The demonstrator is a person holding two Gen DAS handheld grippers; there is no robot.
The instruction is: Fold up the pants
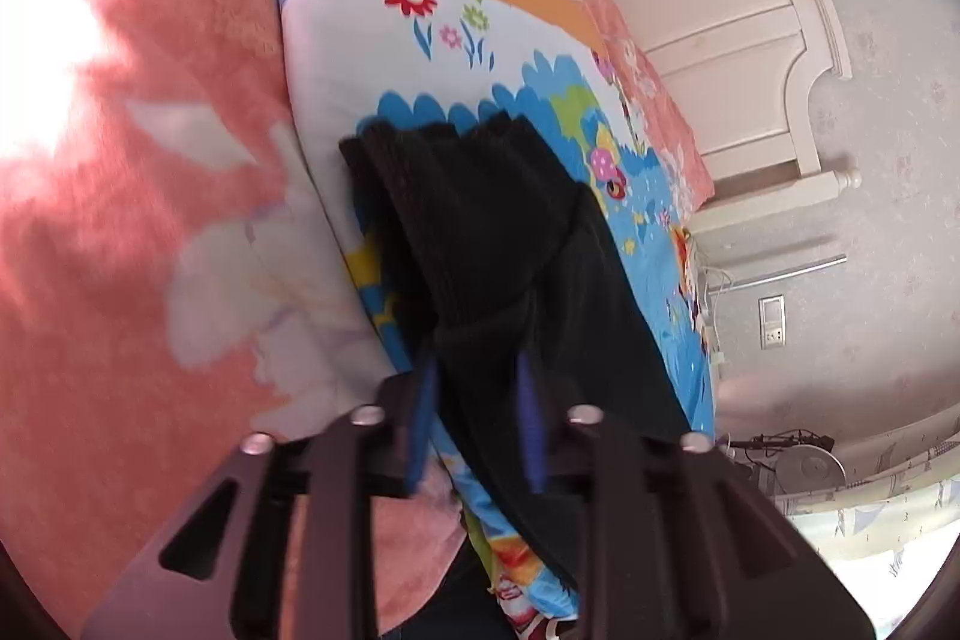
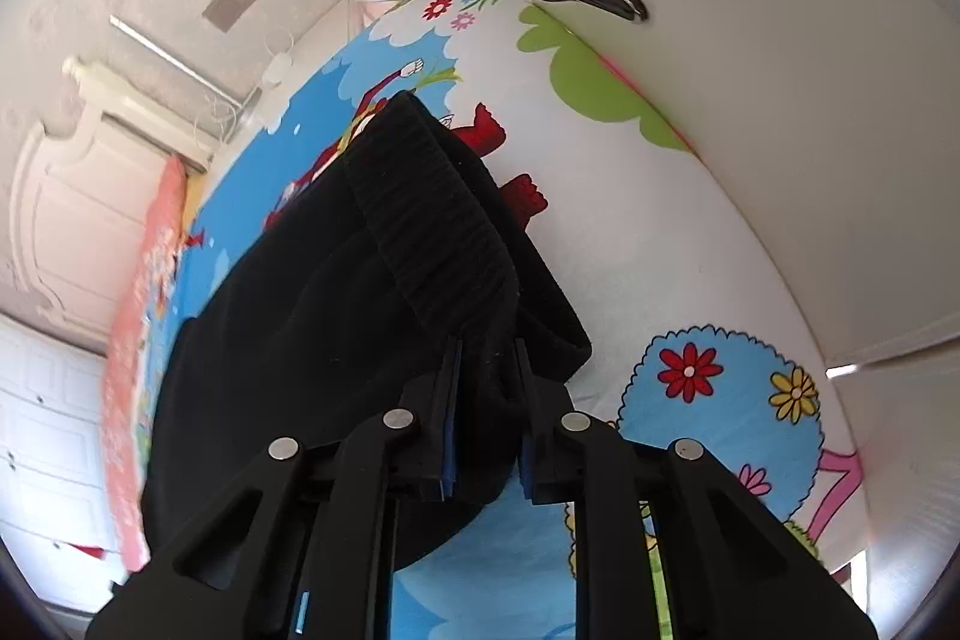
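Lying across the cartoon-printed bedsheet (image 2: 690, 232), the black ribbed-waist pants (image 2: 336, 280) sit doubled over so the fold can settle; the right gripper (image 2: 487, 340) pinches the bunched cloth, while the left gripper (image 1: 480, 370) straddles it, pads parted and not pressing

The black knit pants (image 1: 480, 244) cover the middle of the cartoon-print floral sheet (image 1: 372, 58), hiding its pattern beneath; their lower end drops out of the left wrist view at 6 o'clock behind the black two-finger left gripper (image 1: 480, 418). In the right wrist view, bunched fabric fills the black two-finger right gripper (image 2: 487, 394), masking the inner faces of its blue pads (image 2: 450, 436). The pink floral bedspread (image 2: 144, 340) smears into blur at 9 o'clock. Cables (image 1: 780, 442) at 4 o'clock are too small to identify.
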